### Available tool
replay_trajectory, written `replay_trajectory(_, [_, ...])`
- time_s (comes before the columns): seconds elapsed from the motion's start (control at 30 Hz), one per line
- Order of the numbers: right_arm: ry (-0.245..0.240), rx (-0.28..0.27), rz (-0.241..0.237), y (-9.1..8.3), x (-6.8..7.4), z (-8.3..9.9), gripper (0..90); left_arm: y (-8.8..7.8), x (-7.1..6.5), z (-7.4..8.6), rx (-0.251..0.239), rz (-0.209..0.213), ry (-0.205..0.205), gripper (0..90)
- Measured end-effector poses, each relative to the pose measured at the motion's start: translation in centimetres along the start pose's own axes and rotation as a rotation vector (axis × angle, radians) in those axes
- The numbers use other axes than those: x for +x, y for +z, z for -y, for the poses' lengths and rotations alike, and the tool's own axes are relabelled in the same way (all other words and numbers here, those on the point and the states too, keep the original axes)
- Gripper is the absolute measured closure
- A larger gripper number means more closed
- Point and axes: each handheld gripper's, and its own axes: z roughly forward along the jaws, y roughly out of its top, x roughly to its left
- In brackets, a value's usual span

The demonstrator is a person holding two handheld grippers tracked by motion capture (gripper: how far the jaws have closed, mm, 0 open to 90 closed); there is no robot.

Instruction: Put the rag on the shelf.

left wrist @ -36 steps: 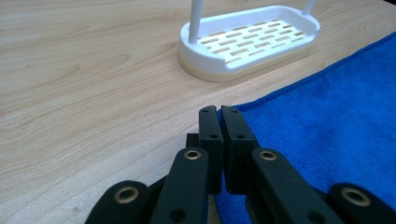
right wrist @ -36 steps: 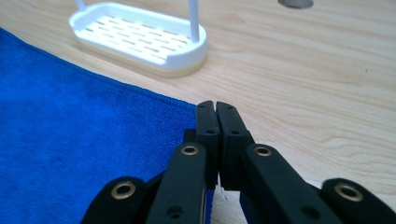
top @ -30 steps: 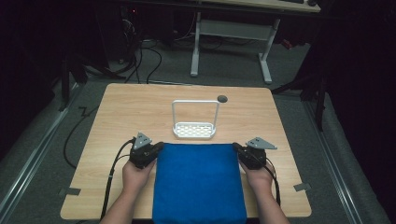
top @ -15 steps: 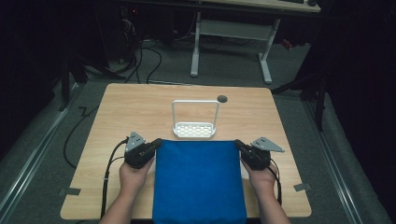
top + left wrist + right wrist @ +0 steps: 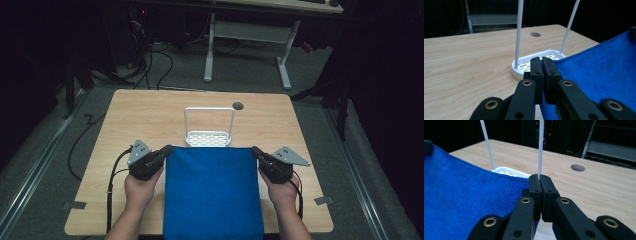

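1. Left tool (image 5: 167,150): jaws pressed together, pinching the far left corner of the blue towel (image 5: 212,192); held in the person's left hand (image 5: 140,187).
2. Right tool (image 5: 256,151): jaws pressed together on the far right corner of the same towel; held in the right hand (image 5: 282,192).
3. Blue towel: spread flat between the two tools, reaching from mid-table back over the near edge; its far hem appears slightly raised, though the high view leaves this unsure.
4. White rack (image 5: 209,135): slotted base with a tall wire loop, just beyond the towel's far hem, mid-table.
5. Table (image 5: 150,115): light wood; round hole (image 5: 238,105) near the far edge.
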Motion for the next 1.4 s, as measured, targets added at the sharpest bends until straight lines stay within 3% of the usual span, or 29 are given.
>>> replay_trajectory(0.33, [-0.022, -0.105, -0.025, -2.3, 0.9, -2.2, 89.3, -2.2, -1.0, -2.0, -0.078, 0.005, 0.026, 88.0])
replay_trajectory(0.83, [-0.068, -0.254, -0.037, -6.1, 2.0, -5.2, 89.3, -5.9, -3.4, -5.4, -0.207, 0.023, 0.096, 88.0])
replay_trajectory(1.13, [-0.102, -0.28, -0.023, -6.5, 2.4, -6.3, 89.3, -5.9, -3.2, -6.5, -0.223, 0.007, 0.122, 88.2])
replay_trajectory(1.4, [-0.122, -0.291, 0.0, -5.8, 1.8, -8.3, 89.4, -5.3, -2.5, -9.5, -0.238, 0.0, 0.16, 88.4])
